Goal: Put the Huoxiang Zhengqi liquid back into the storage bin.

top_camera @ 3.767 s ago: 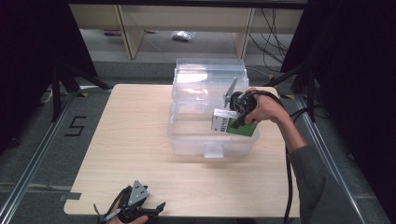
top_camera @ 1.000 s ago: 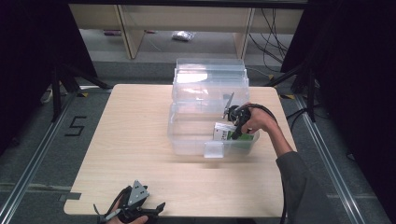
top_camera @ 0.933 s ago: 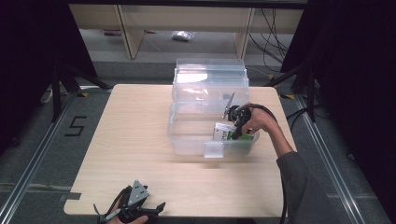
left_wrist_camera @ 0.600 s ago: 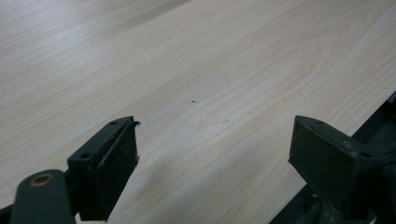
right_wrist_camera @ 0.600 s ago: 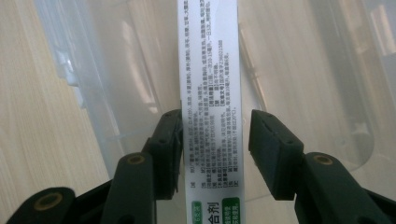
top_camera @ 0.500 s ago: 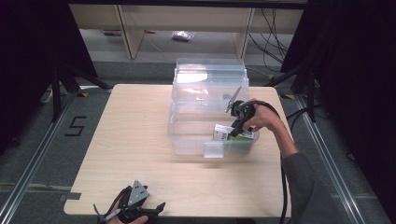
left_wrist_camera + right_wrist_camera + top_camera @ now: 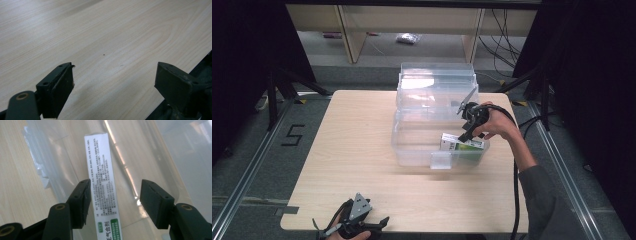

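The high view looks forward and down over the whole pale wooden table. The left gripper view sits close above that tabletop. The right gripper view looks steeply down, close, between its jaws into the clear plastic bin, which the high view shares.

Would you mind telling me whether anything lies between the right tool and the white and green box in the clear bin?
Nothing visible does: the right tool has just been opening, with the box between its jaws inside the bin.
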`<action>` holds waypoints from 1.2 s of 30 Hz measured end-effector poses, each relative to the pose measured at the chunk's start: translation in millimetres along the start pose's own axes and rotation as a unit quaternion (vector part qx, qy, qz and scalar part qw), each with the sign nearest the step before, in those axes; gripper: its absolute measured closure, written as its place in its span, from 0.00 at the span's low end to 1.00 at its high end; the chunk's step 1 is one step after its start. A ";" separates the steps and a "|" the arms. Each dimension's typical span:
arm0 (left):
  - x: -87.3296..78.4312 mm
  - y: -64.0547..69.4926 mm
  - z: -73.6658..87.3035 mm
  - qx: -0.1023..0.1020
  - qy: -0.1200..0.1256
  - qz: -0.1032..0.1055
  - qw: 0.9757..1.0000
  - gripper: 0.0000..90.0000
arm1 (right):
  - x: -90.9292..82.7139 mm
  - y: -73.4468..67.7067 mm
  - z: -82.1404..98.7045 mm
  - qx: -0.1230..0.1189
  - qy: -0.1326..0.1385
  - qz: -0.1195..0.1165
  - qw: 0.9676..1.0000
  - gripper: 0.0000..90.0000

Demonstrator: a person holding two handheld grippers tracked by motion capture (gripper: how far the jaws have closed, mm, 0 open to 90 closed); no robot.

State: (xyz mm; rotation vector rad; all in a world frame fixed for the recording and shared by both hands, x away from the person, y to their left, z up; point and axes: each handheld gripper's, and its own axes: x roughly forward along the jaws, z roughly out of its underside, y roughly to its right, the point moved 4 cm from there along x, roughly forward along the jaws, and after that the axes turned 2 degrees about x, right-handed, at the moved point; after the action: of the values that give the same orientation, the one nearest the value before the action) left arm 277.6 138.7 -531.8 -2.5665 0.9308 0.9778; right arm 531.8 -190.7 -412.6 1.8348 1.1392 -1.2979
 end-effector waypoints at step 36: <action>-0.4 -0.9 -0.2 0.005 -0.002 0.000 1.000 0.16 | -33.5 -36.2 5.9 0.103 0.112 0.049 0.987 0.26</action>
State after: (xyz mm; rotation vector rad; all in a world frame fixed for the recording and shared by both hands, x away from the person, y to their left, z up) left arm 278.0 139.5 -531.4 -2.5550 0.9315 0.9758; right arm 492.0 -189.6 -383.0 2.2050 1.0443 -1.2151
